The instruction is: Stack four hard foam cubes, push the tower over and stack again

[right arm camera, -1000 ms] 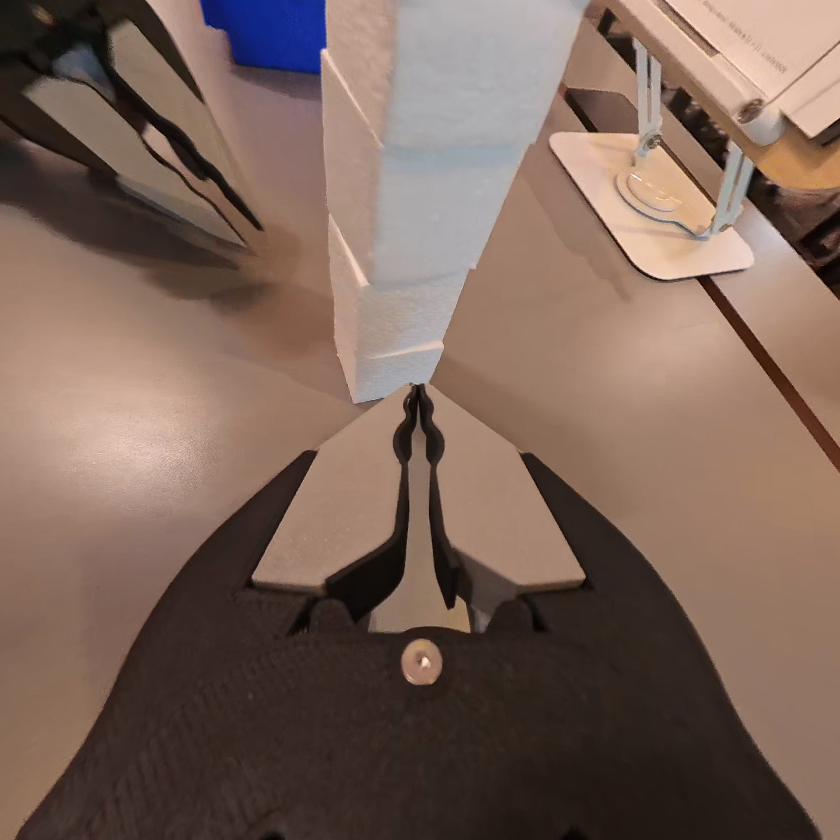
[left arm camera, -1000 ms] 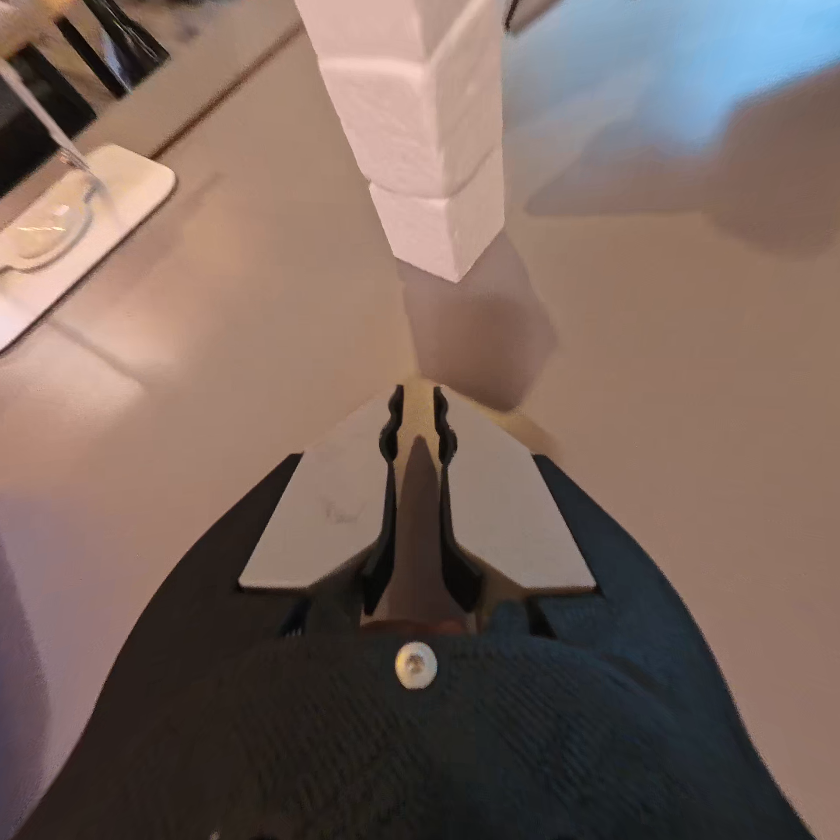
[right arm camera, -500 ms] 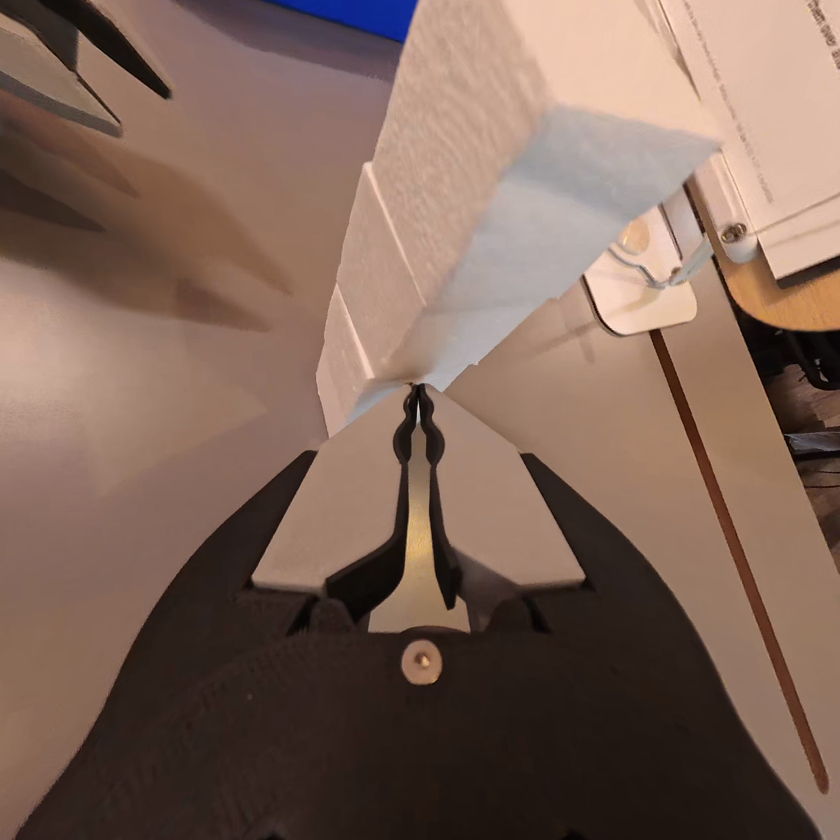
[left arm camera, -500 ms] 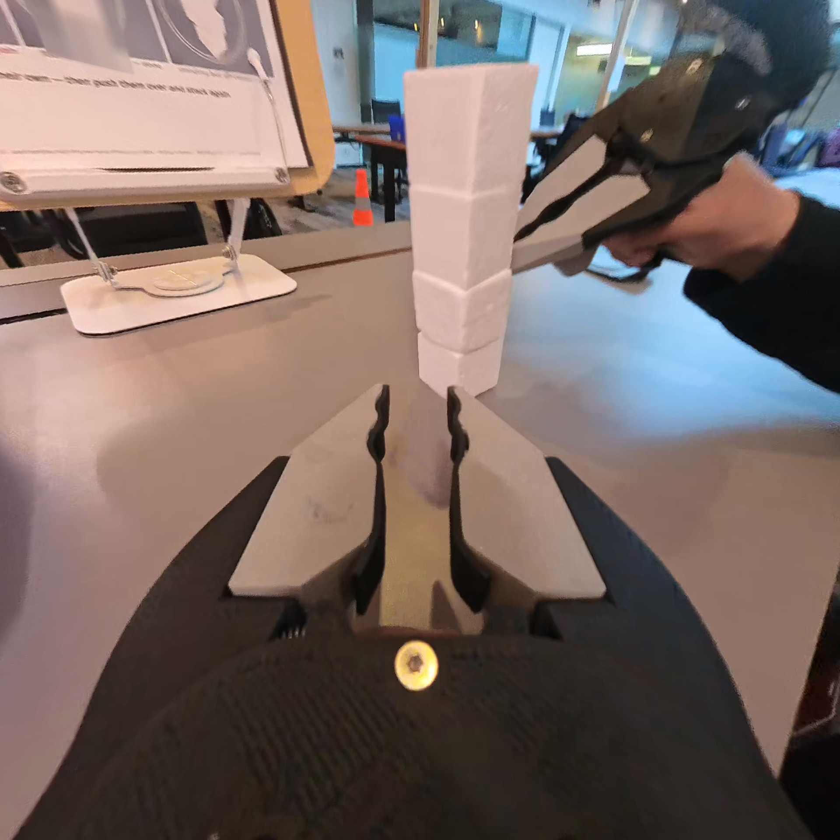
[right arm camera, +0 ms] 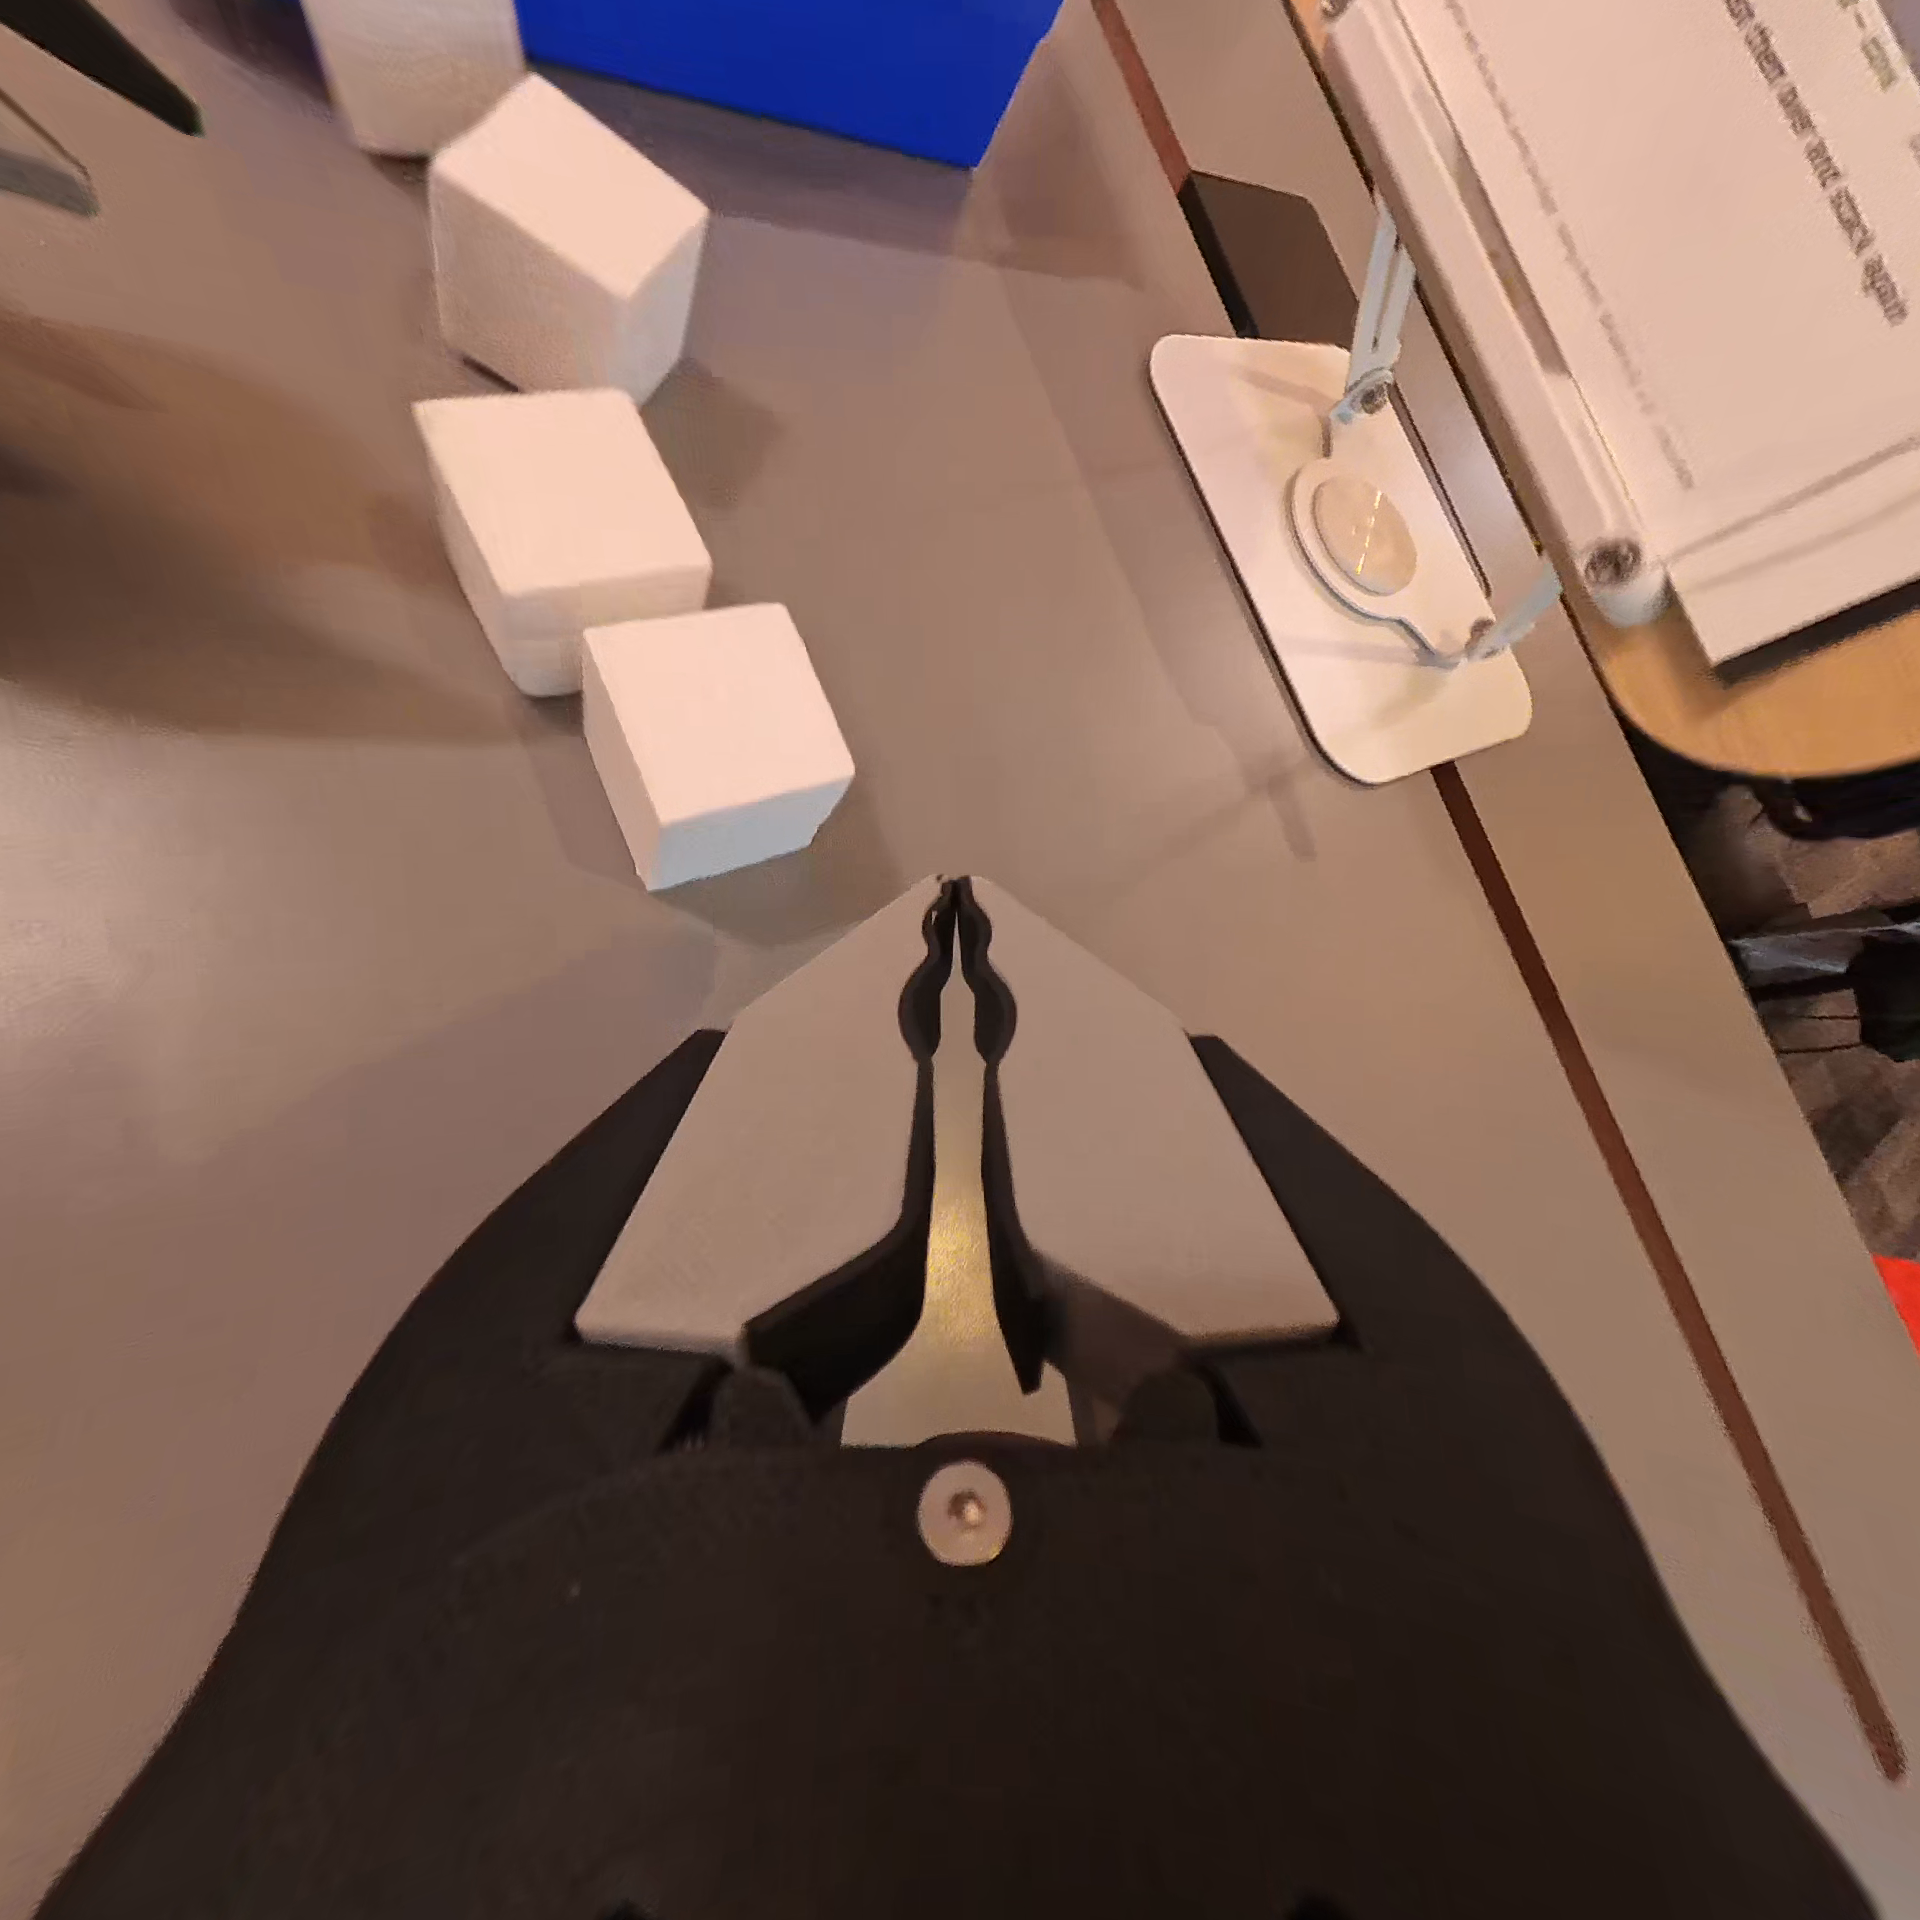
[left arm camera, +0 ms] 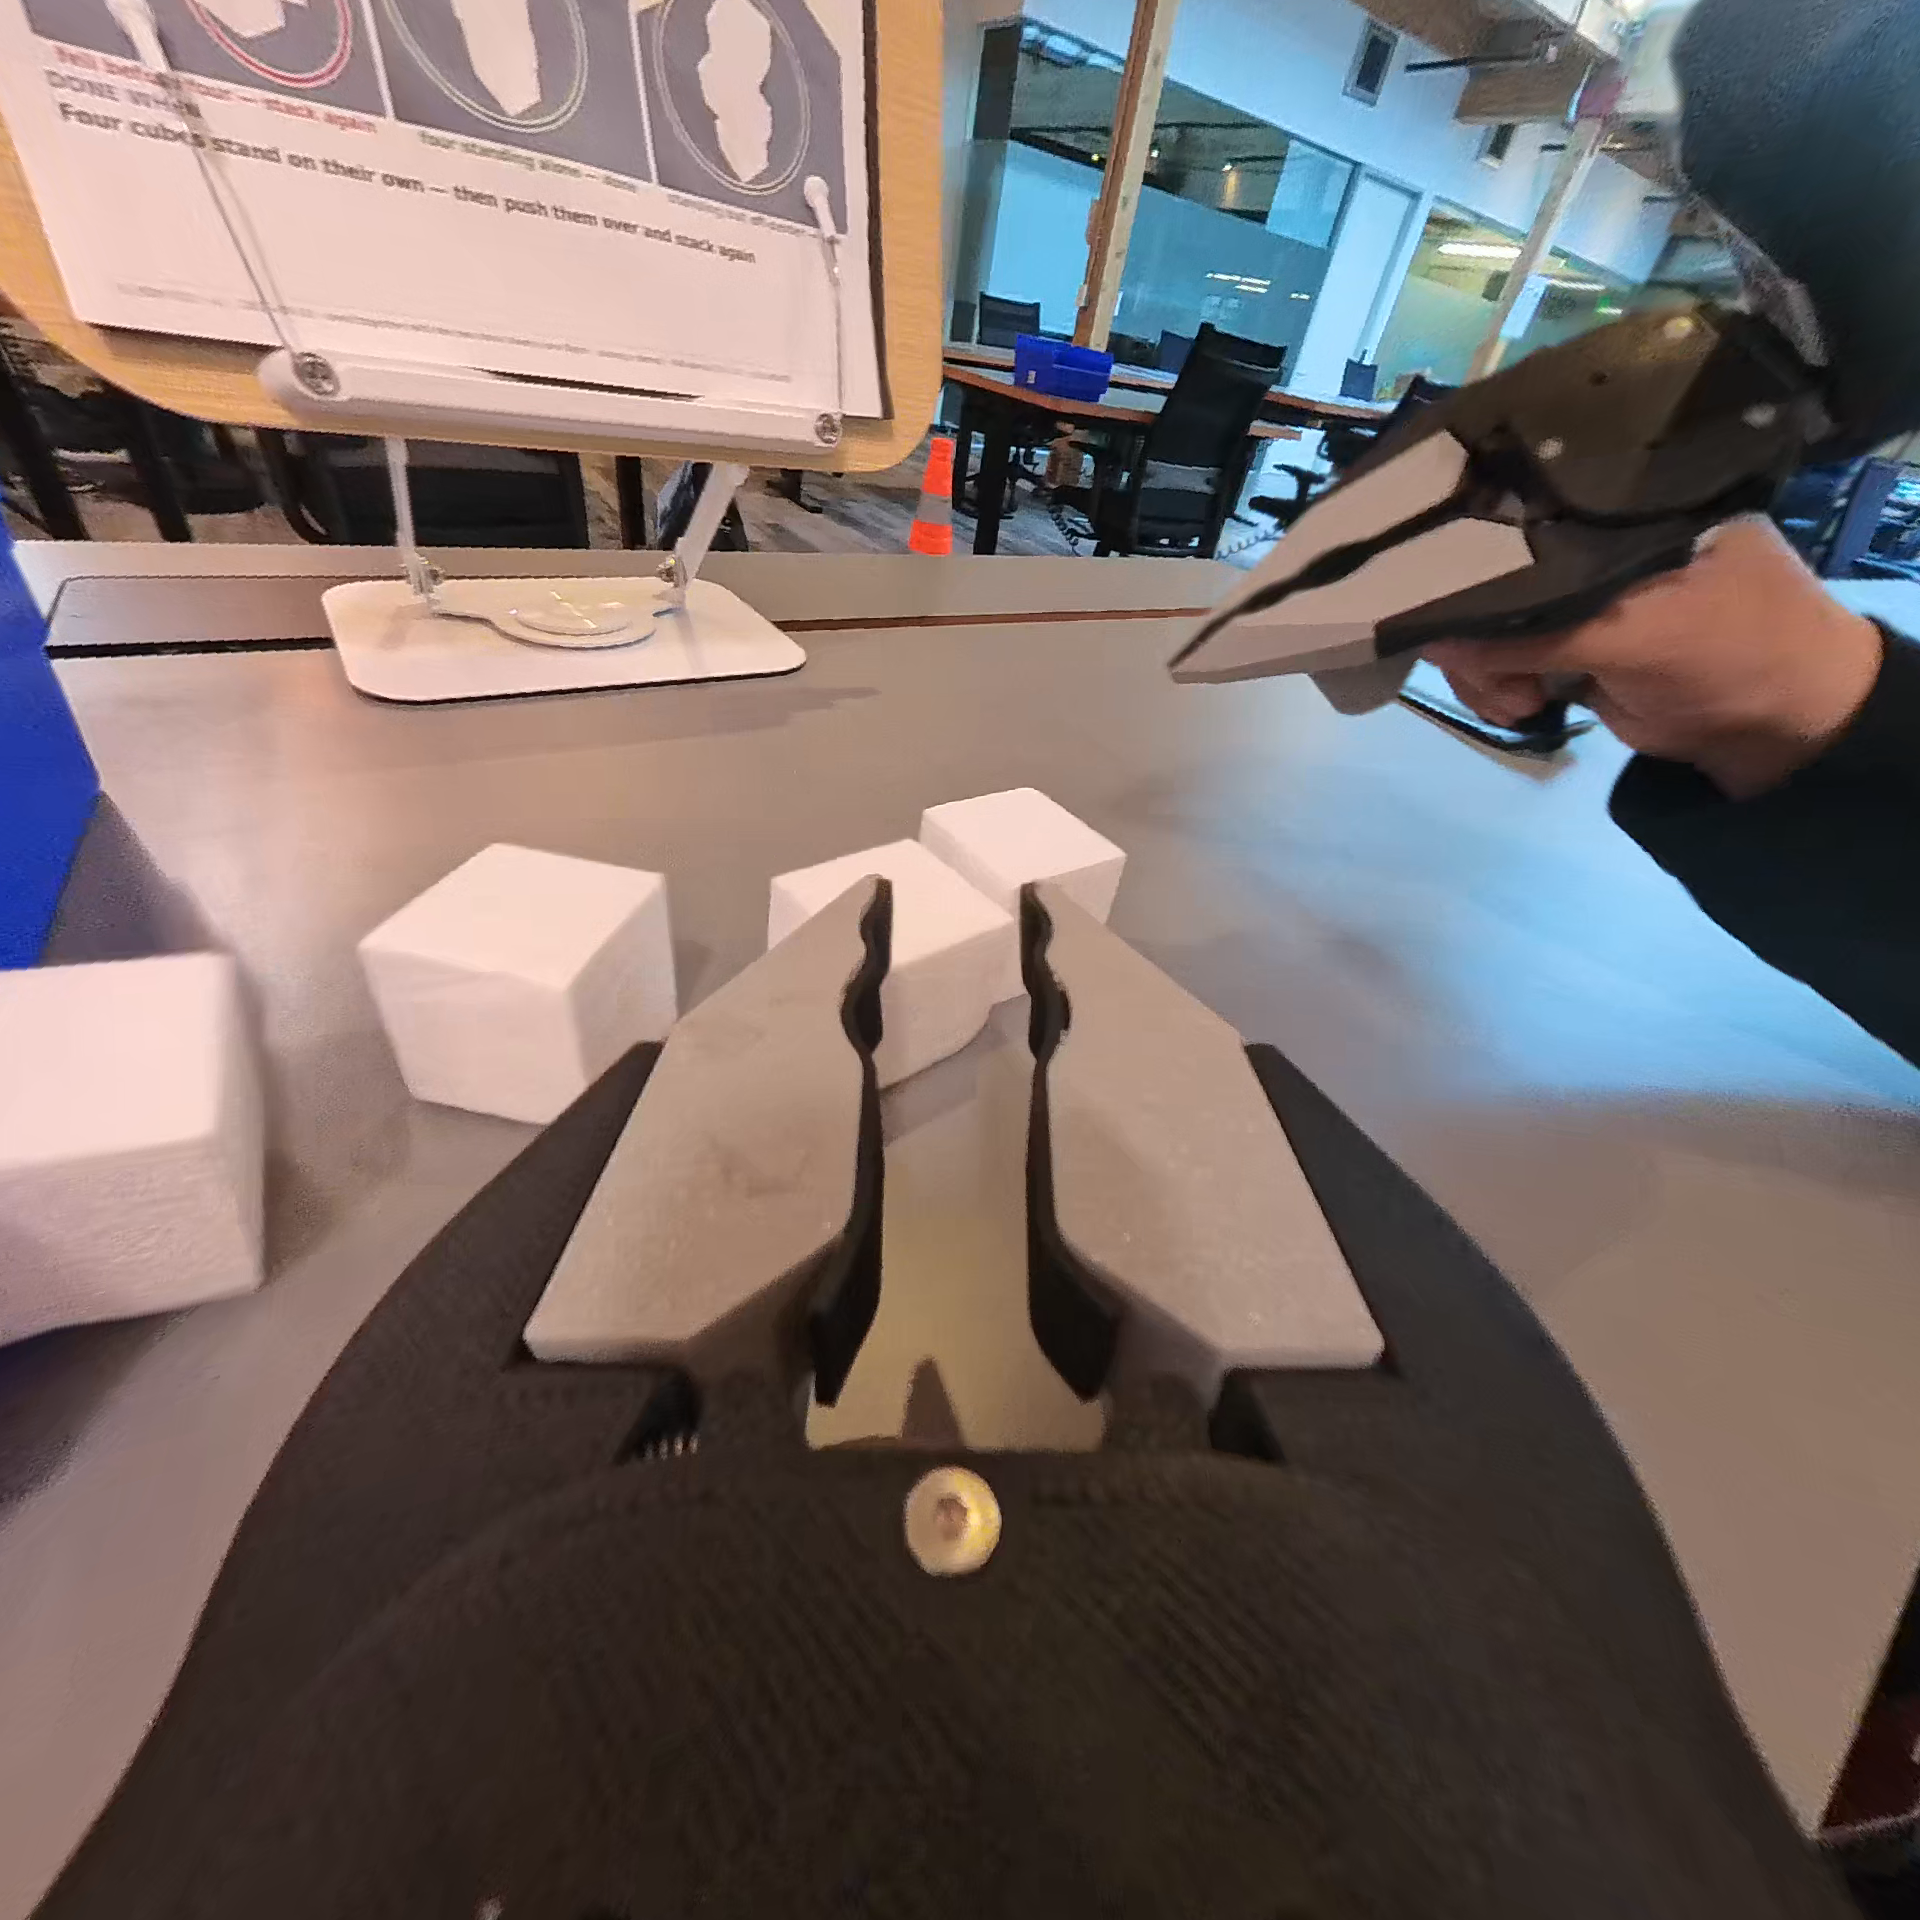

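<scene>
Cubes (left arm camera: 520, 966) scattered just ahead of left claw (left arm camera: 951, 914), narrowly parted, right claw (right arm camera: 956, 883) pinched empty; likely light, rigid, slightly crumbly, best gripped across opposite flat faces.

Nearest cube (left arm camera: 114, 1143) cut off by the left edge, third cube (left arm camera: 925, 966) partly hidden behind the left gripper's fingers (left arm camera: 769, 1101), farthest cube (right arm camera: 416, 73) cropped at top, blue box (right arm camera: 769, 73) cut off
</scene>
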### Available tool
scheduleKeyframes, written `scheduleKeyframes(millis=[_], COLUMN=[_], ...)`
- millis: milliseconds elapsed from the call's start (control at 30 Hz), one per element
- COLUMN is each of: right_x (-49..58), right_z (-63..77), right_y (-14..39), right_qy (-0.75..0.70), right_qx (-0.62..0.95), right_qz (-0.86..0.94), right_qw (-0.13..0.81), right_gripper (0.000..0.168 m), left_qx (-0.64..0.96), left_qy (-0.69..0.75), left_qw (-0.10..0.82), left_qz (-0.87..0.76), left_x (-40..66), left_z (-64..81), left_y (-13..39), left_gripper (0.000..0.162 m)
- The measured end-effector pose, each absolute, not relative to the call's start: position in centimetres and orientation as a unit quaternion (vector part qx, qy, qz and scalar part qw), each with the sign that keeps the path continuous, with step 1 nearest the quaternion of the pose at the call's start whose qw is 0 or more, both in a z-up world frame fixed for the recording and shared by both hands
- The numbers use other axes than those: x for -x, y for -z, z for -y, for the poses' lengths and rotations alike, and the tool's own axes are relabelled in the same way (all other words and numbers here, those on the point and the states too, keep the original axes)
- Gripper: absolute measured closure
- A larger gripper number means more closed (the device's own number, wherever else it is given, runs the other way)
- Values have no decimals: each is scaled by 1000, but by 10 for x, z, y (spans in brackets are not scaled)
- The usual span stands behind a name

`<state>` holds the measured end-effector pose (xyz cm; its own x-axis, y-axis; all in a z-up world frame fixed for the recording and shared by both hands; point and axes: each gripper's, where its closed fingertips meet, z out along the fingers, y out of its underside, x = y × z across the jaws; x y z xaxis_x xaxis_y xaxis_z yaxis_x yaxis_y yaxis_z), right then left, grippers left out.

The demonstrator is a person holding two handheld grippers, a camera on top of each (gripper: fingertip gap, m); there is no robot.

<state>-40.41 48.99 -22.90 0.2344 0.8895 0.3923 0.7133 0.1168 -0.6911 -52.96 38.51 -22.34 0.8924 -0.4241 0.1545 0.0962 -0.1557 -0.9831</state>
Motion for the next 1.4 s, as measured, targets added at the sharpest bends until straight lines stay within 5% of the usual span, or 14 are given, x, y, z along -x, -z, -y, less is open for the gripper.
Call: scheduleKeyframes(millis=[267, 500, 867, 1000, 1133, 1267, 1400], right_x=[360, 376, 430, 448, 451, 454, 458], right_z=[-489, -461, -458, -460, -506, -532, -485], right_y=[265, 254, 276, 289, 300, 299, 287], right_qy=[-233, -384, -306, -315, -179, -167, -268], right_qx=[682, 652, 628, 633, 651, 690, 625], right_qz=[537, 519, 590, 602, 603, 554, 610], right_qw=[438, 397, 405, 370, 425, 434, 407], right_gripper=[168, 132, 100, 100, 136, 116, 127], left_qx=[713, 734, 746, 744, 745, 743, 742], left_qy=[271, 230, 174, 189, 199, 201, 201], left_qw=[634, 615, 600, 600, 598, 600, 601], left_qz=[-128, -175, -233, -225, -218, -218, -219], left_x=[529, 508, 492, 493, 495, 495, 495], left_z=[-376, -381, -379, -379, -380, -380, -379], left_y=[218, 229, 240, 238, 238, 237, 237], left_gripper=[139, 128, 110, 109, 110, 110, 110])
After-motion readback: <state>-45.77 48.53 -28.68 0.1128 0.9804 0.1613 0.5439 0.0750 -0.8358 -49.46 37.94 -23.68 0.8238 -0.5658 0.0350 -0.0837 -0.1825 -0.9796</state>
